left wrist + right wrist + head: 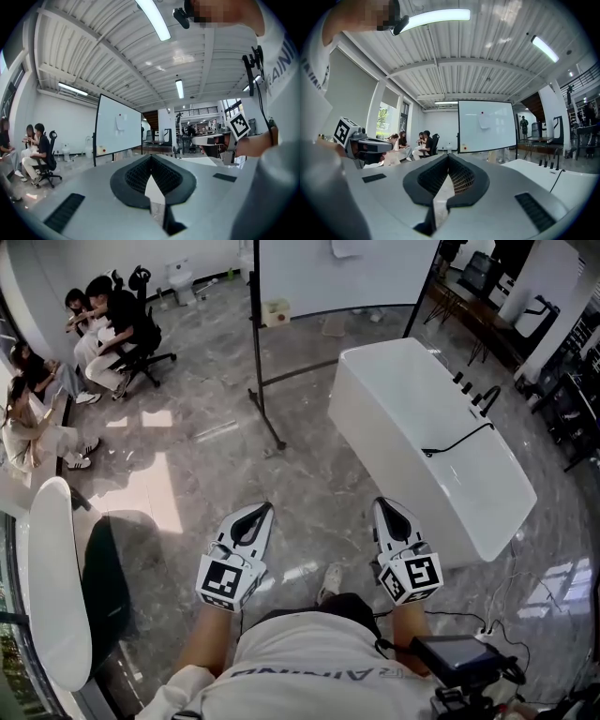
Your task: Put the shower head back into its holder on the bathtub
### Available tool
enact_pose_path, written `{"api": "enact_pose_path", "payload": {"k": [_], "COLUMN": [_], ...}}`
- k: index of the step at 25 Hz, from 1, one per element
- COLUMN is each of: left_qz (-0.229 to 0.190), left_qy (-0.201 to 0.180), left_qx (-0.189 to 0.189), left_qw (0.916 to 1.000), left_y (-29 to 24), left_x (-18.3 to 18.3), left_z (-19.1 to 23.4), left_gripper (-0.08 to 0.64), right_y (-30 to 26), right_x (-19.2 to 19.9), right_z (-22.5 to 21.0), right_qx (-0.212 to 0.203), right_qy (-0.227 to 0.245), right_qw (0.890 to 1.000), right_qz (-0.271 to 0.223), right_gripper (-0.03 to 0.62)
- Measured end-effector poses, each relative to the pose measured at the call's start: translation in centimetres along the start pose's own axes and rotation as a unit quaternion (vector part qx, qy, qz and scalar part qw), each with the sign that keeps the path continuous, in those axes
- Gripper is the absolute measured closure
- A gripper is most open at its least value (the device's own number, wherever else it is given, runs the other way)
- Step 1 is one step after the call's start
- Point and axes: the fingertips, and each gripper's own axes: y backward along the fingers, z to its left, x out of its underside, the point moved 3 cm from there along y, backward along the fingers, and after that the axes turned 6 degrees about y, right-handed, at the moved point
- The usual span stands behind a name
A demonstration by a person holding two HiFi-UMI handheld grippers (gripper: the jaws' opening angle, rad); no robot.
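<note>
A white freestanding bathtub (pixel 412 427) stands on the marble floor ahead and to the right. Black tap fittings (pixel 483 397) rise from its far rim. A black hose (pixel 459 441) runs from them over the rim into the tub; the shower head itself I cannot make out. My left gripper (pixel 257 510) and right gripper (pixel 383 506) are held close to the body and point forward, short of the tub. Both are shut with nothing in them. From the right gripper view the tub rim (pixel 534 169) and fittings (pixel 547 163) lie to the right of the shut jaws.
A whiteboard on a black stand (pixel 281 324) stands left of the tub, its foot (pixel 267 423) reaching toward me. Several people sit on chairs (pixel 112 329) at the far left. A white curved panel (pixel 54 587) is near left. Cables (pixel 511 596) lie on the floor at right.
</note>
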Motion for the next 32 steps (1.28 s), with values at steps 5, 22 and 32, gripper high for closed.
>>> {"api": "enact_pose_path", "payload": {"k": [5, 22, 32], "left_qz": [0.018, 0.029, 0.038], "left_qy": [0.023, 0.028, 0.046], "left_qx": [0.010, 0.035, 0.113], "left_qw": [0.9995, 0.9986, 0.9918], "left_y": [-7.9, -27.8, -38.9], "left_x": [-0.1, -1.6, -1.2], "left_z": [-0.5, -5.0, -3.3], "left_gripper": [0.545, 0.545, 0.545], "right_y": [-3.1, -7.9, -10.7], "right_x": [0.4, 2.3, 3.6], "right_z": [-7.0, -25.7, -33.0], "right_qx": [0.002, 0.004, 0.081], "right_qy": [-0.003, -0.012, -0.006], "right_qw": [1.000, 1.000, 0.996], "right_qz": [0.007, 0.010, 0.042], "right_gripper": [0.581, 0.581, 0.581]}}
